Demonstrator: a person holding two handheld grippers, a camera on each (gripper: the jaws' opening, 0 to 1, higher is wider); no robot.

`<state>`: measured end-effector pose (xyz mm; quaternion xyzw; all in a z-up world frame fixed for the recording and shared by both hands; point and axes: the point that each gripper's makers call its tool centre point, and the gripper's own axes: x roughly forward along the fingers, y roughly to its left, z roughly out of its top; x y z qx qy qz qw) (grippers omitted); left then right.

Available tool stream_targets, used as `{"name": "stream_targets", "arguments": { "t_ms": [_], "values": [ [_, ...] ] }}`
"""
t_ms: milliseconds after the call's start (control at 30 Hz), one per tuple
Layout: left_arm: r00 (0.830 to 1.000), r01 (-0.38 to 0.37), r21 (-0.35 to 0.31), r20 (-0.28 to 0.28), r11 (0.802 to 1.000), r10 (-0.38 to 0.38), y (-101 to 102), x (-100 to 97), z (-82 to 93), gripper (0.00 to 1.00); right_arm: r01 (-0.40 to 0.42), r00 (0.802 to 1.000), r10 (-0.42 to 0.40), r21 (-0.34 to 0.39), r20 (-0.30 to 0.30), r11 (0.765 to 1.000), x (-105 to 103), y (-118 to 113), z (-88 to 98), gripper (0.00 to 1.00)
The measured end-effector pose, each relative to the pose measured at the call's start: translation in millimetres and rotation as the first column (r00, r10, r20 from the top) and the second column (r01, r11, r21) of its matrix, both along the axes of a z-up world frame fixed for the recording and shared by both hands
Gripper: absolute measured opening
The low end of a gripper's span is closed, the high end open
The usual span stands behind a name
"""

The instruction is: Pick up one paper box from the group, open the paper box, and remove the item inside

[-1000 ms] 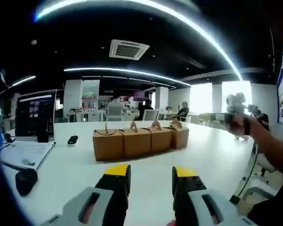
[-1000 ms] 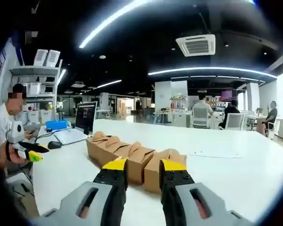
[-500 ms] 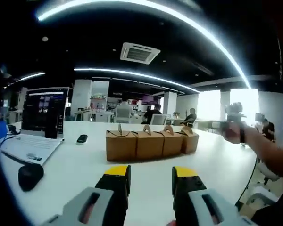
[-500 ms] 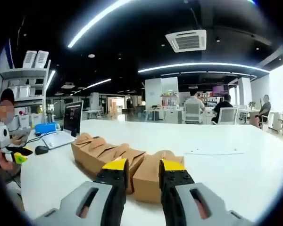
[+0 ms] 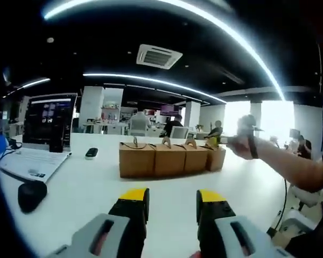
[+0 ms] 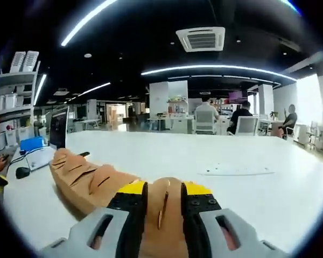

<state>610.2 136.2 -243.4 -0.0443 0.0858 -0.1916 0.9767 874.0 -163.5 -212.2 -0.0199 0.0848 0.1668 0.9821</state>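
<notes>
Four paper boxes [image 5: 169, 158] stand in a row on the white worktop [image 5: 86, 188]. The right gripper [image 6: 162, 189] straddles the end box's handle [image 6: 162, 201], jaws apart; the left gripper [image 5: 172, 194] hovers open, well short of the row

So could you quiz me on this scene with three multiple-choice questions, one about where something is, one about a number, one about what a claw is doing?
1. Where is the laptop relative to the row of paper boxes in the left gripper view?
A. left
B. right
C. on top

2. How many boxes are in the row?
A. two
B. four
C. six

3. The right claw is:
A. holding a mouse
B. far from the boxes
C. straddling the end box, jaws either side

Answers: 1 A, it sits at the left edge. 2 B, four handles show. 3 C, the box top sits between its jaws.
</notes>
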Motion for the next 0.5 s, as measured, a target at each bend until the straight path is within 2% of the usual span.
{"name": "stream_targets", "arguments": {
  "t_ms": [67,133,167,233,500],
  "values": [
    [1.0,-0.008,-0.002,-0.011,1.0,0.008,2.4,-0.5,-4.2,0.37,0.014,1.0,-0.014,0.002,-0.005,1.0,2.5,-0.9,-4.3,0.2],
    [1.0,-0.009,-0.007,-0.016,1.0,0.009,2.6,-1.9,-8.1,0.37,0.03,1.0,-0.03,0.001,-0.003,1.0,2.8,-2.6,-6.9,0.06],
    [1.0,-0.01,-0.01,-0.016,1.0,0.01,3.3,-2.4,-9.3,0.37,0.032,0.999,-0.033,0.018,0.007,0.999,3.0,-2.0,-5.3,0.03],
    [1.0,-0.012,-0.018,-0.017,1.0,0.012,3.3,-2.2,-8.3,0.37,0.05,0.999,-0.05,-0.003,0.014,0.999,3.8,-3.8,-4.8,0.03],
    [0.999,-0.031,-0.021,-0.004,0.999,0.031,14.6,0.3,-3.3,0.37,0.052,0.998,-0.053,0.032,0.026,0.998,1.7,-1.4,0.0,0.03]
  ]
}}
